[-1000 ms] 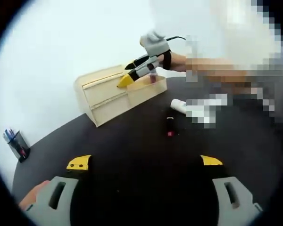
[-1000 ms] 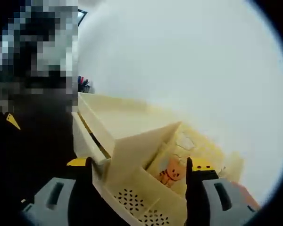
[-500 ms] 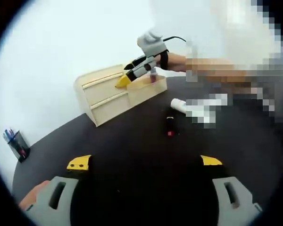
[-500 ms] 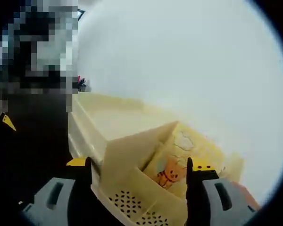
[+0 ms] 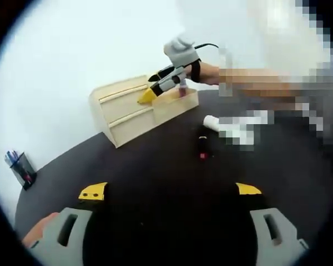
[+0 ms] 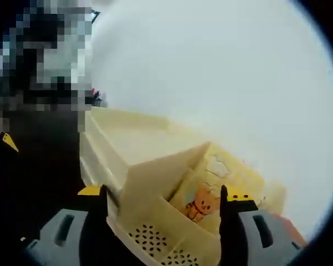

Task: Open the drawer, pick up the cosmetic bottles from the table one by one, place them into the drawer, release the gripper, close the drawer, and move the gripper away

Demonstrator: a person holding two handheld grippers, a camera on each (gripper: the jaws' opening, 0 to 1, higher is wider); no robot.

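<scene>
The small wooden chest stands at the far side of the dark surface, and its drawer is pulled out. The right gripper hangs over the open drawer. In the right gripper view its jaws stand apart on either side of the drawer's perforated front wall, with a small bottle bearing an orange figure lying inside the drawer between them; whether either jaw touches the bottle cannot be told. The left gripper is open and empty, held low over the surface well short of the chest.

Two more bottles wait on the surface in front of the chest: a white bottle lying on its side just beyond the drawer, and a dark bottle with a red end nearer the left gripper.

These look like light, hard plastic pieces, smooth and round, so likely to roll or slip. Each is best taken across the middle of its body, jaws square to its long axis. The drawer looks thin-walled and light; it may shift the whole chest if pushed hard.
</scene>
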